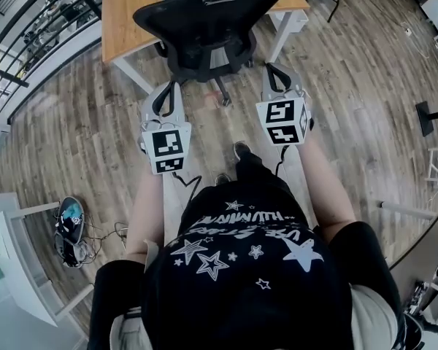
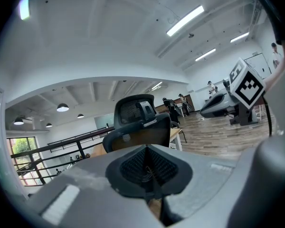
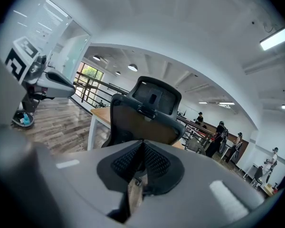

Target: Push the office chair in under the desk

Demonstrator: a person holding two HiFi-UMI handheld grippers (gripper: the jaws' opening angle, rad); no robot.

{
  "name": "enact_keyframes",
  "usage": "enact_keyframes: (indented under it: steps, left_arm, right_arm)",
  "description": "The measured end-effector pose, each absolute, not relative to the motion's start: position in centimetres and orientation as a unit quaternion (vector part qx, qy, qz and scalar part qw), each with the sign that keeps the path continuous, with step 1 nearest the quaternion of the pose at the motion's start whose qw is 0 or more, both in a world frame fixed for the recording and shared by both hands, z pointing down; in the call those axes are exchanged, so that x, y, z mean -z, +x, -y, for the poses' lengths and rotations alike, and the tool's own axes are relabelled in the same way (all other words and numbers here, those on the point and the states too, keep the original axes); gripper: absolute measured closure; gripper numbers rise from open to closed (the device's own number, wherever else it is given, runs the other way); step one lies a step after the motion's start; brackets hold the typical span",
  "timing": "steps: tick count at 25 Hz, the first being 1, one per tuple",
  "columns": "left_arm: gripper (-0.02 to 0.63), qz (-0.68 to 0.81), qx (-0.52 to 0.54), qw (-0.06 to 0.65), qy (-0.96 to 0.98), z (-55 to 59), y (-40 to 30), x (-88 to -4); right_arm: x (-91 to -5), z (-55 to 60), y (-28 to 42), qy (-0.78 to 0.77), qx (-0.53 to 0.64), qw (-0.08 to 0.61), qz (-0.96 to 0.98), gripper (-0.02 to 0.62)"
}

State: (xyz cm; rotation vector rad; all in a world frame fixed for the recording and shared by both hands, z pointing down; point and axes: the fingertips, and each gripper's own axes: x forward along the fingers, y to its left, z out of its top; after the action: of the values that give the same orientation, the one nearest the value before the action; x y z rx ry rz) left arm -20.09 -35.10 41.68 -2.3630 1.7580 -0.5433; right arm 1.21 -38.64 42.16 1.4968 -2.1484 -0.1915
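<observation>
Nearest me, left gripper [image 1: 172, 86] and right gripper [image 1: 271, 69] show fingers pressed together, empty, close behind the chair [image 1: 210, 17], which stands at the counter's [image 1: 124, 13] edge. I fear uneven shoves would swivel it or roll it into a counter leg [image 1: 280, 41].

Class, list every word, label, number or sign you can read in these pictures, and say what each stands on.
White lettering among stars on the person's black shirt: upside down and warped, not reliably readable.
Marker cube on the left gripper: black-and-white square pattern, no words.
Marker cube on the right gripper: likewise a pattern only.
</observation>
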Motion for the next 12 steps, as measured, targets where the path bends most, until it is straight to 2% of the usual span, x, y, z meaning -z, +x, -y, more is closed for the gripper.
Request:
enact_keyframes:
  steps: [12]
  left_arm:
    - [0.604,-0.582,0.173,0.065,-0.792,34.16,-20.17,-41.64]
  right_arm:
    - [-41.71,37.88,1.73,0.561,0.073,0.256,0.784,0.594]
